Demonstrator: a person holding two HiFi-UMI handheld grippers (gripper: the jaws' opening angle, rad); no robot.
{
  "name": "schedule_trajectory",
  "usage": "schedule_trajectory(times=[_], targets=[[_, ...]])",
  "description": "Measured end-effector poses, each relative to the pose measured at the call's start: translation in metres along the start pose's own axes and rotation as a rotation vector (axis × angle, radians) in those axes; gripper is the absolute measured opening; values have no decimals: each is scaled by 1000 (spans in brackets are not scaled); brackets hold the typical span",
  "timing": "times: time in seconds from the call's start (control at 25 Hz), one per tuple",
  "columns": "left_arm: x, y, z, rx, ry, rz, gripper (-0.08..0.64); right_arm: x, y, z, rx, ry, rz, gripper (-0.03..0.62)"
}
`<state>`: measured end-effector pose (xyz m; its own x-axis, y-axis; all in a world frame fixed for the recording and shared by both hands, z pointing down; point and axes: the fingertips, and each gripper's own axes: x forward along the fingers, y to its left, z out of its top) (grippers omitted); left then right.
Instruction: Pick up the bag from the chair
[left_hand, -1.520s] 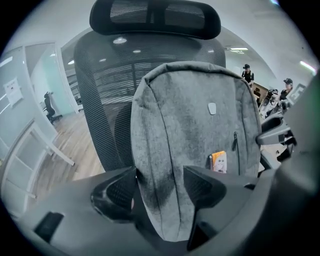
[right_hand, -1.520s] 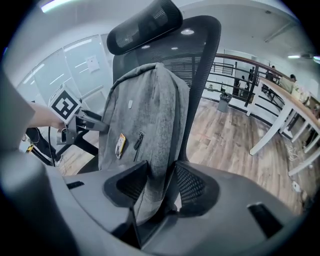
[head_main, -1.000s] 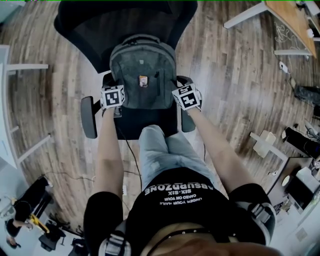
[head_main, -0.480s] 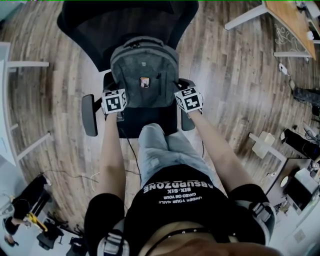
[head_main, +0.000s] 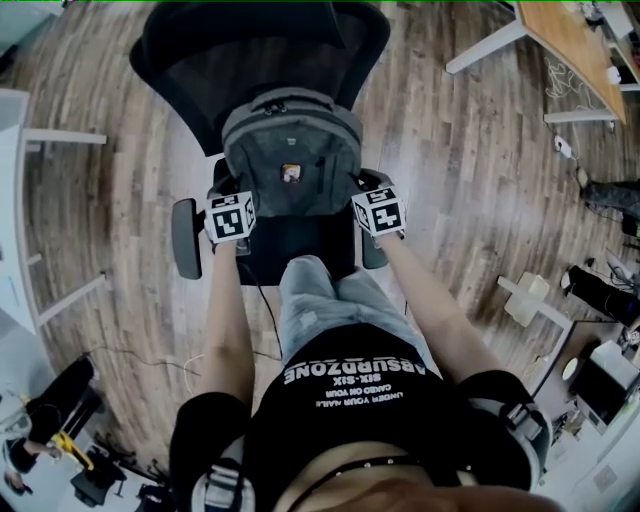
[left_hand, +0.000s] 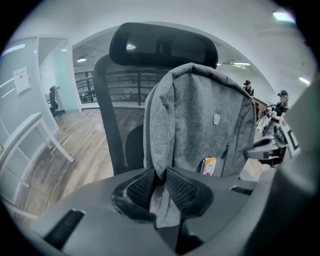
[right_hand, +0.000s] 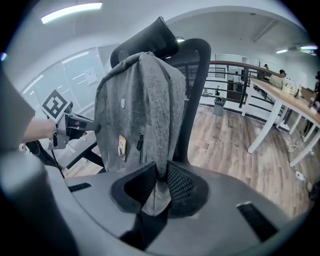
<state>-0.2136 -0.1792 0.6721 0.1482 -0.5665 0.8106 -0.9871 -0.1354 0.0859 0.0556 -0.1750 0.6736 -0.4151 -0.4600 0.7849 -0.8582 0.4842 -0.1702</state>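
A grey backpack (head_main: 291, 150) stands upright on the seat of a black office chair (head_main: 260, 55), leaning against its mesh back. A small orange tag (head_main: 289, 173) shows on its front pocket. My left gripper (head_main: 233, 208) is shut on the fabric of the bag's lower left edge (left_hand: 159, 192). My right gripper (head_main: 371, 205) is shut on the fabric of the lower right edge (right_hand: 157, 187). In the left gripper view the backpack (left_hand: 200, 125) fills the middle, in the right gripper view the backpack (right_hand: 140, 110) stands tall against the chair back (right_hand: 192, 95).
The chair's armrests (head_main: 183, 238) stick out on both sides beside my grippers. My legs stand close to the seat's front edge. A white desk (head_main: 20, 190) is at the left, a wooden table (head_main: 570, 50) at the upper right. Wood floor surrounds the chair.
Both grippers, still shut on the bag's lower edges, have shifted slightly down in the head view, and the bag and chair sit a little lower in the picture.
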Motion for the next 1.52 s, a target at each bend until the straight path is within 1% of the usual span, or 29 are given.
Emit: schedule_trajectory(times=[0.12,0.24,0.44,0.68,0.84,1.04,1.12,1.52], targets=[[-11,-2,8,-15,-8,9,75,-8,0,9,17,-9,11,71],[-21,-6,11,-27,-23,3,75,-16,1,14,40,-27,19,71],[-41,-4,11,-45,-57,1,75,-38,11,22,67,-93,17,71],[-63,-7,22,-58,-107,-3,75,-60,15,33,88,-155,15,71],[-77,-9,32,-59,-133,-3,75,-75,18,42,107,-194,16,71],[-94,-17,46,-40,-169,-18,74,-95,16,54,174,-245,30,71],[-102,-18,49,-43,-176,-24,74,-102,17,60,183,-263,35,71],[-140,-23,75,-60,-282,-24,71,-136,23,89,244,-379,63,71]])
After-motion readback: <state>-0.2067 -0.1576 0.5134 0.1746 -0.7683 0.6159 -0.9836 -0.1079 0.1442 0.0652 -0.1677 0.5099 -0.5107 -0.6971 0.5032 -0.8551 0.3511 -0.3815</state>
